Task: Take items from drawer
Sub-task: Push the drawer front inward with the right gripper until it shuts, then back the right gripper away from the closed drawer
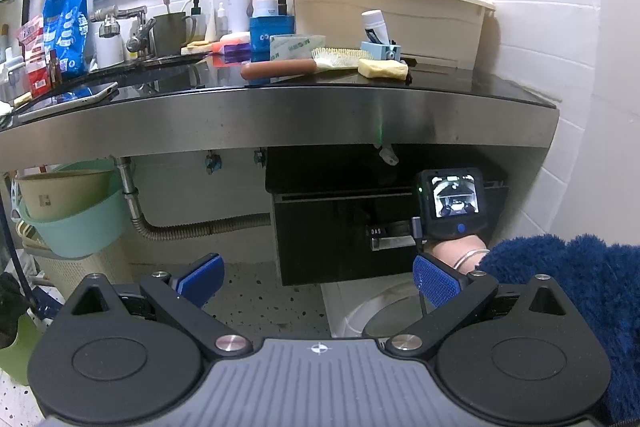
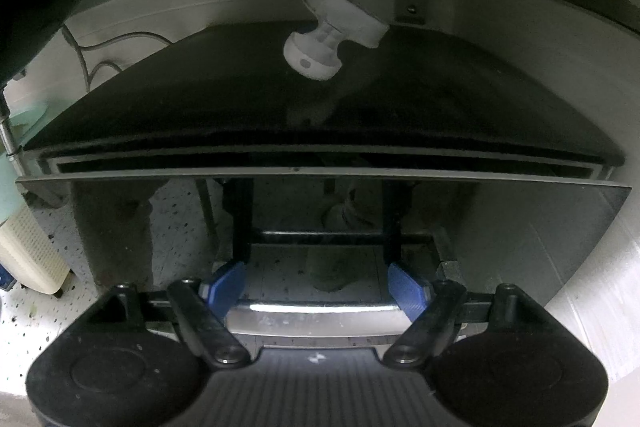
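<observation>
A washroom vanity, seen from two handheld grippers: at far left, stacked tubs hang beside the drain pipe beneath the counter, leaving open speckled floor in front of them, the widest free room in the scene. The left gripper hangs low and back from the vanity, its blue-padded fingers spread wide with nothing between them, apparently kept clear while the other gripper works. On the countertop above sit a hairbrush and a yellow sponge, near the front edge; whether either came from below cannot be told. Right of centre, the black drawer hangs under the counter's steel edge, and the right gripper is pressed up to its front, carried by a hand in a shaggy blue sleeve. Its fingers stand well apart, flanking the chrome handle but not closed on it, a position that suits either pulling or pushing the drawer. From the right wrist view a narrow dark slot shows between the glossy drawer front and the cabinet top, so the drawer looks slightly out or not fully seated; its contents are hidden. A white knob-like fitting hangs from the underside above, limiting headroom there, and the wall closes in at right.
</observation>
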`<state>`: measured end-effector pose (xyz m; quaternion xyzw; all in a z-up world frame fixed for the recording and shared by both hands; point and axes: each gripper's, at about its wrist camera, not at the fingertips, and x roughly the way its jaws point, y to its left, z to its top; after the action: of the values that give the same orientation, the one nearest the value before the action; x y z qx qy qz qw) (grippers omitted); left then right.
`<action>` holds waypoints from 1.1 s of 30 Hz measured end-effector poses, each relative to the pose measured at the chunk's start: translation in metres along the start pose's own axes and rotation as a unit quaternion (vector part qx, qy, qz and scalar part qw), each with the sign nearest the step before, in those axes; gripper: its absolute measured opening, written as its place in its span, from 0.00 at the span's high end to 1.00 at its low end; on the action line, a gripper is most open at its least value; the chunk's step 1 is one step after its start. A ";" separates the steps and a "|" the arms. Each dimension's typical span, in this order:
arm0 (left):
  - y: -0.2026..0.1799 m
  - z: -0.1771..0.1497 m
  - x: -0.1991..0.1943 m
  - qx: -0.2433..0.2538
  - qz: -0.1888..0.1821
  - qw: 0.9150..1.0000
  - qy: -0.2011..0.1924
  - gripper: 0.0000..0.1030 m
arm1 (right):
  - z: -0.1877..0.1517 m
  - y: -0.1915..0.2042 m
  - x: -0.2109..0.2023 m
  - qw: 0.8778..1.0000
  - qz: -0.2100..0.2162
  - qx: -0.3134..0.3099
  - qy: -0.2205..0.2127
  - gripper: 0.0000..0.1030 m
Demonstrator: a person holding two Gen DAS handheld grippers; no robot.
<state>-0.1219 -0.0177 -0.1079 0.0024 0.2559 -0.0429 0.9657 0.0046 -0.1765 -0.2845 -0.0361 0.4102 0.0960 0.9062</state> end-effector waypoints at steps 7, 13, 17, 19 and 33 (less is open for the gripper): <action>0.003 0.000 0.002 -0.001 0.009 1.000 0.003 0.01 | 0.010 0.000 0.012 1.000 0.000 0.000 -0.002 0.25; 0.001 0.001 0.004 0.001 0.008 1.000 0.007 0.01 | 0.012 -0.003 0.014 1.000 0.006 0.003 -0.010 0.24; 0.000 0.003 0.001 0.003 0.006 1.000 0.000 0.01 | 0.013 -0.006 0.016 1.000 0.010 0.004 -0.016 0.19; -0.001 0.003 0.000 0.004 0.008 1.000 -0.003 0.01 | 0.013 -0.007 0.016 1.000 0.012 0.005 -0.019 0.18; 0.008 0.000 0.010 0.002 0.013 1.000 0.011 0.01 | -0.020 -0.022 -0.057 0.996 0.081 0.045 -0.009 0.08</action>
<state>-0.1124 -0.0110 -0.1126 0.0085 0.2668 -0.0312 0.9632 -0.0429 -0.2089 -0.2551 0.0384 0.4076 0.1506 0.8998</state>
